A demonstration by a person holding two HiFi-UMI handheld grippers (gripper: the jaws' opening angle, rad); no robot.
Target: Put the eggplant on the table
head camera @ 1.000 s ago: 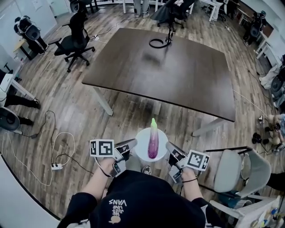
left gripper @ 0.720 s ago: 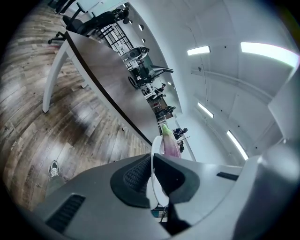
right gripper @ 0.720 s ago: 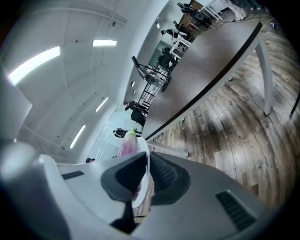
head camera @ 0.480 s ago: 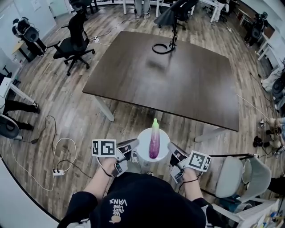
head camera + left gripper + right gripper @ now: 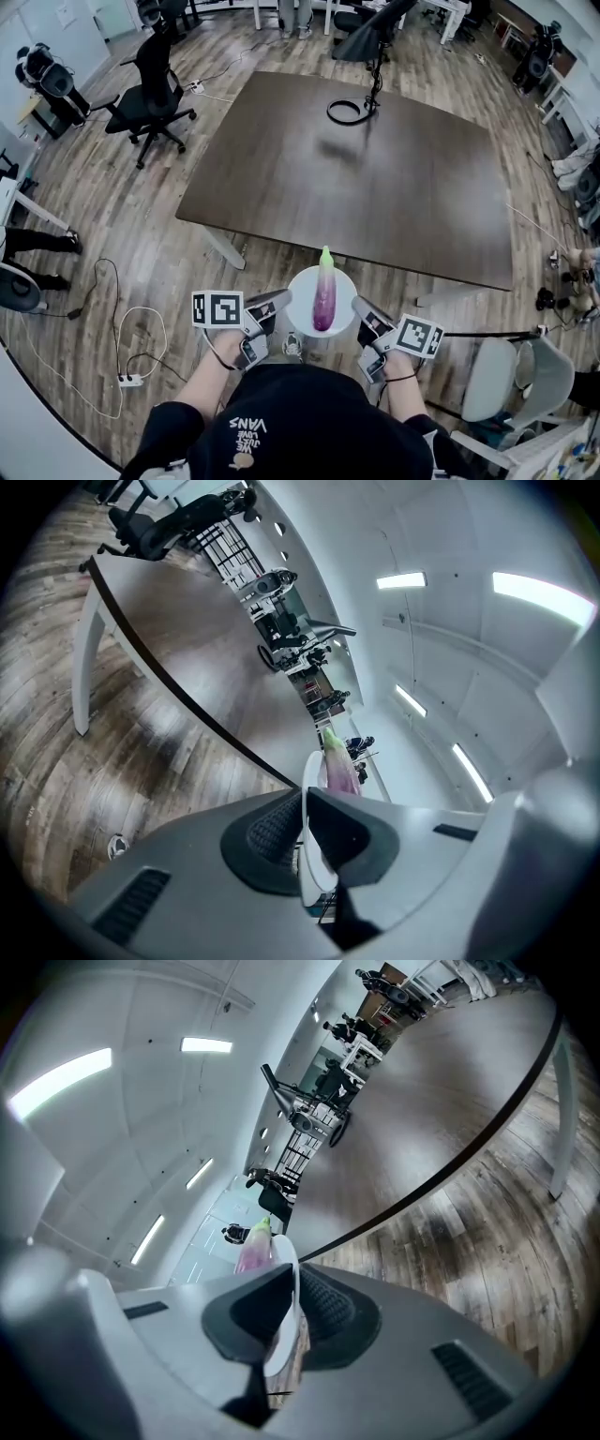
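Observation:
A purple eggplant (image 5: 323,298) with a green tip lies on a white plate (image 5: 302,283) held in the air in front of the person. My left gripper (image 5: 278,305) is shut on the plate's left rim and my right gripper (image 5: 361,311) is shut on its right rim. In the left gripper view the plate rim (image 5: 311,855) sits pinched between the jaws, with the eggplant (image 5: 337,763) beyond. The right gripper view shows the plate rim (image 5: 281,1321) clamped the same way, and the eggplant (image 5: 253,1247) above it. The dark brown table (image 5: 281,169) stands just ahead, its near edge close to the plate.
A black cable loop (image 5: 347,112) and a lamp stand sit at the table's far side. A black office chair (image 5: 141,89) stands to the left, a grey chair (image 5: 511,380) to the right. Cables and a power strip (image 5: 131,380) lie on the wooden floor at left.
The person has stepped forward: the table's near edge is now closer to the plate. Both grippers keep their hold on the plate with the eggplant on it.

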